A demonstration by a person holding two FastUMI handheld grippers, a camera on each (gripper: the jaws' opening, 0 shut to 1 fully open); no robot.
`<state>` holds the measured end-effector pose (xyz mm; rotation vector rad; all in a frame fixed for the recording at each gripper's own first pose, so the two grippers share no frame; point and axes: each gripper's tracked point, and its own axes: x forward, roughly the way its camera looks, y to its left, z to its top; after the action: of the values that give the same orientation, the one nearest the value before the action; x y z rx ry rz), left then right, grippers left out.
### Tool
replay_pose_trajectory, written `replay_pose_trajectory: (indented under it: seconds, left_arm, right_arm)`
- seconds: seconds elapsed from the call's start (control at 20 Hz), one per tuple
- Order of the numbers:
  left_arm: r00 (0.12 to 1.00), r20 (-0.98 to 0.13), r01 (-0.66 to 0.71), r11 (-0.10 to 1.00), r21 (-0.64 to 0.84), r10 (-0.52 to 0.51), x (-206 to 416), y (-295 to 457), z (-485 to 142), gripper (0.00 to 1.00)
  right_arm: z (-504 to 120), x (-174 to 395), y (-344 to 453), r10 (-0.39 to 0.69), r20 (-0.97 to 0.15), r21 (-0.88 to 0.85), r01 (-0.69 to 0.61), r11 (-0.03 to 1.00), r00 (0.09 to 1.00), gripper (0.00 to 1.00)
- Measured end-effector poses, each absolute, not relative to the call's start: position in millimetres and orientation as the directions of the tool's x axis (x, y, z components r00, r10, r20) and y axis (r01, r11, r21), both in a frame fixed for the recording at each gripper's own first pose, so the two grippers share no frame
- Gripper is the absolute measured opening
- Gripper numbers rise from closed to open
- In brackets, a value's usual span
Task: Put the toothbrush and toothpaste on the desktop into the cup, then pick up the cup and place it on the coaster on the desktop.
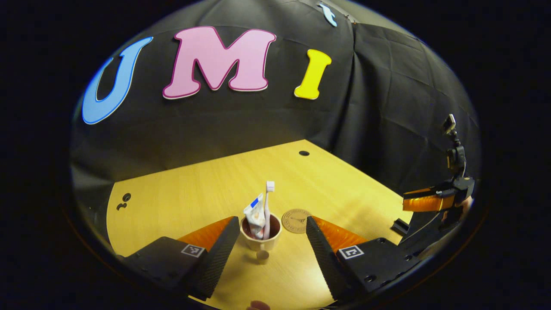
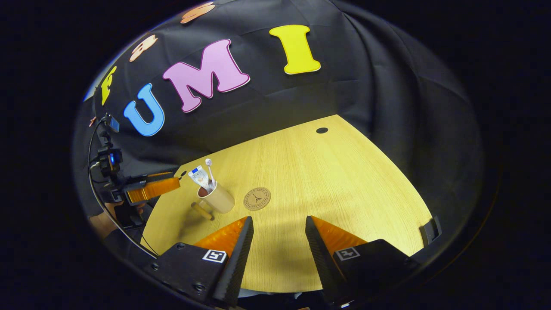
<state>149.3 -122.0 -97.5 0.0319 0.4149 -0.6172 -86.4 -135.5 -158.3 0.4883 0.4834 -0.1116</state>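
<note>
Left gripper view: the left gripper (image 1: 272,247) is hanging low over the desktop (image 1: 344,189) with its two fingers spread wide and holding nothing; the cup (image 1: 261,237) is standing upright straight ahead, centred in the gap between the fingers but touching neither; its stubby handle is pointing back toward the camera; the toothbrush (image 1: 268,206) and the toothpaste (image 1: 255,215) are already standing in the cup, both roughly vertical, brush head up; the coaster (image 1: 296,220) is lying flat just beside the cup, to its right and slightly farther off, not touching it.

Judgement: the loading step looks done; the step in hand is the cup grasp; the left gripper is clearly the nearer one, and a short advance straight forward should bring the cup body between the fingers; the carry to the coaster is then a short shift to the right; the tall contents may tip if the cup is tilted.

Right gripper view: the right gripper (image 2: 279,254) is also standing wide open and empty, aimed at bare desktop; the cup (image 2: 217,199) is sitting well apart from it, ahead and to the left; the coaster (image 2: 257,198) is lying between cup and this gripper's line.

Writing: the coaster is carrying a round emblem with a tower-like mark; its lettering is too small to read; the toothpaste print is blue, white and red, unreadable; square coded markers are sitting on the finger bases.
</note>
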Motion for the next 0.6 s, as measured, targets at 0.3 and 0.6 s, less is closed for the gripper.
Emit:
replay_pose_trajectory:
  seconds: [0.3, 0.6]
  left_arm:
    - [0.677, -0.517, 0.559, 0.823, -0.101, -0.524, 150.5, -122.0, -148.5, 0.97]
    - [0.646, -0.585, 0.55, 0.831, -0.089, -0.49, 165.3, -130.0, -193.0, 0.97]
  right_arm:
    - [-168.0, -89.2, -142.2, 0.011, -0.485, 0.433, 0.229, 0.872, 0.874, 0.76]
    - [-170.9, -98.6, -155.1, -0.013, -0.494, 0.429, 0.257, 0.866, 0.869, 0.76]
